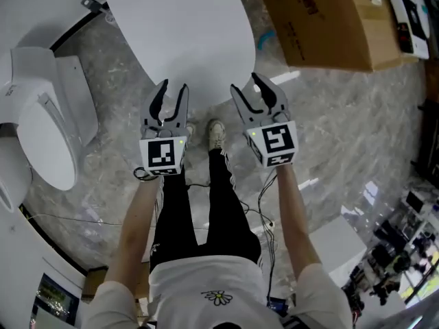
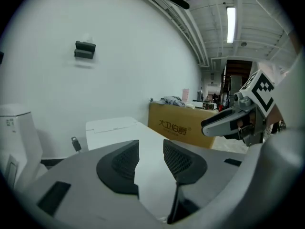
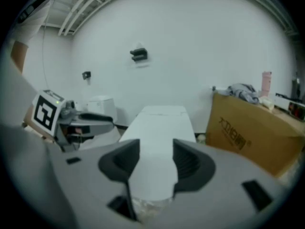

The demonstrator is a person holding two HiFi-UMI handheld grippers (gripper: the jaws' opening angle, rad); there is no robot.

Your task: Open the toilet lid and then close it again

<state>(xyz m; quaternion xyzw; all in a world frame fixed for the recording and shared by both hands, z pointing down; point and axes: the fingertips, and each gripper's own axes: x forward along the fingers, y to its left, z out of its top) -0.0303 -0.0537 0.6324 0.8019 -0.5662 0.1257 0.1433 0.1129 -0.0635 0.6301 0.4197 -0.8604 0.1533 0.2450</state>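
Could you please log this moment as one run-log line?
left gripper: open, empty | right gripper: open, empty | toilet lid: closed, untouched | stage: opening not begun

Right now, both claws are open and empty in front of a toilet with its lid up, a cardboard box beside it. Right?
Not quite: the lid is down, lying flat, as the right gripper view shows. The rest holds: left claw and right claw are open and empty, the box alongside.

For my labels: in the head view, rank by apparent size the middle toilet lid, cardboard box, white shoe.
1. toilet lid and cardboard box: look alike, both cropped, unranked.
2. white shoe: clearly smallest.
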